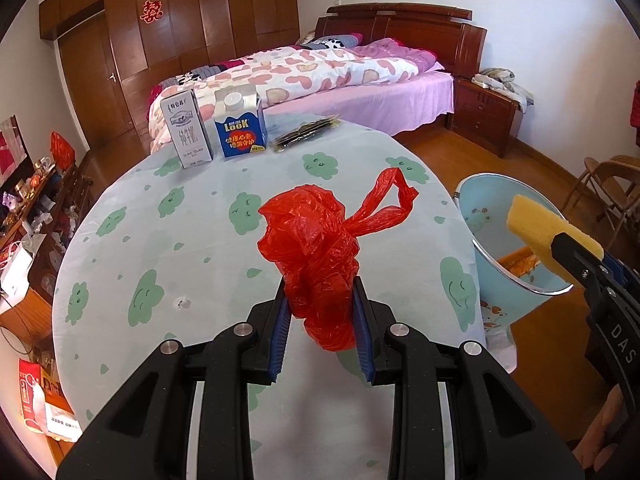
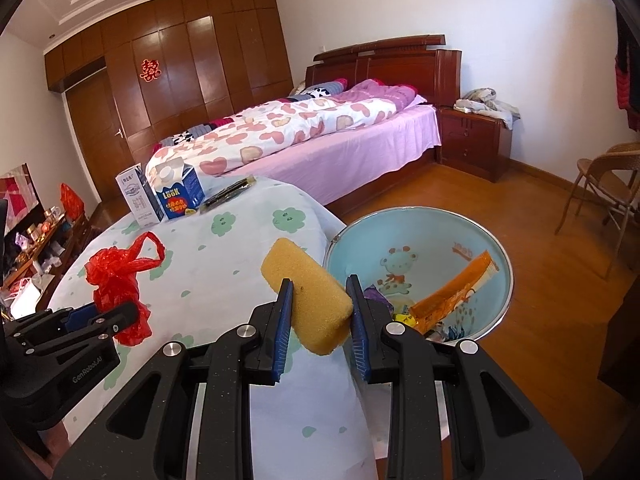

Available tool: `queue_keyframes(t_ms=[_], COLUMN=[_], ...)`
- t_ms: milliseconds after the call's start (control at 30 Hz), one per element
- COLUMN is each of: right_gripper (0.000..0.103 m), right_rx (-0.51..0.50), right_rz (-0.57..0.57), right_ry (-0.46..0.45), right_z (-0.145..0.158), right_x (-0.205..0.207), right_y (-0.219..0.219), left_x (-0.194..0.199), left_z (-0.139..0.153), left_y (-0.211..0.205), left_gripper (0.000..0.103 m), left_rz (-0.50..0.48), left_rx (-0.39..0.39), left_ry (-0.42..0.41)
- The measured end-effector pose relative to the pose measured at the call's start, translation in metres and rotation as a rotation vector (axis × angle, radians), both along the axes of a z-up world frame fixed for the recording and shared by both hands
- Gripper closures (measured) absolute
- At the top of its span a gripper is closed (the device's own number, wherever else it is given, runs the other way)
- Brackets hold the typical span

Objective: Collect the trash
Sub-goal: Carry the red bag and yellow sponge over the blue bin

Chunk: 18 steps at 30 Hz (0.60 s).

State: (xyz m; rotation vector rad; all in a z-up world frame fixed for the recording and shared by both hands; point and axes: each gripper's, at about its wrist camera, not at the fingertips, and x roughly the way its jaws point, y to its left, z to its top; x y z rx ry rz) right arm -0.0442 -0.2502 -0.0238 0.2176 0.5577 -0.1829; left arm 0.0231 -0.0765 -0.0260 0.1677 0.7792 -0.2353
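Low in the left wrist frame, I have my left jaws clamped on the red plastic bag point(image 1: 316, 268), lifted off the counter point(image 1: 160, 248); right jaws pinch the yellow sponge point(image 2: 308, 300), beside the blue basin point(image 2: 420, 236) at lower right, where trash evidently goes.

The blue carton point(image 1: 240, 126) on the tabletop point(image 1: 168, 240) reads "LOOK" in white above red Chinese lettering too small to make out. Just left of the blue carton, the grey-white carton point(image 1: 187, 134) carries vertical Chinese characters. Beyond it, a red double-happiness sign point(image 1: 149, 11) hangs on the wardrobe point(image 1: 200, 20). The right tongs point(image 1: 576, 262) show "DAS"; the left tongs point(image 2: 98, 322) read "GenRobot.AI".
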Motion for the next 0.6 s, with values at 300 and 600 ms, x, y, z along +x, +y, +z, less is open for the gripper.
queue_keyframes(t_ms=[300, 600], right_gripper=[0.076, 0.076], right_rx=[-0.008, -0.01], right_rz=[-0.009, -0.032], right_ry=[-0.012, -0.021], right_z=[0.005, 0.009], right_x=[-0.011, -0.018], right_y=[0.001, -0.004], left_x=[-0.009, -0.011], left_z=[0.006, 0.009], left_y=[-0.004, -0.008], left_gripper=[0.074, 0.074], left_rz=[-0.015, -0.024], left_rx=[0.002, -0.004], left_ry=[-0.016, -0.018])
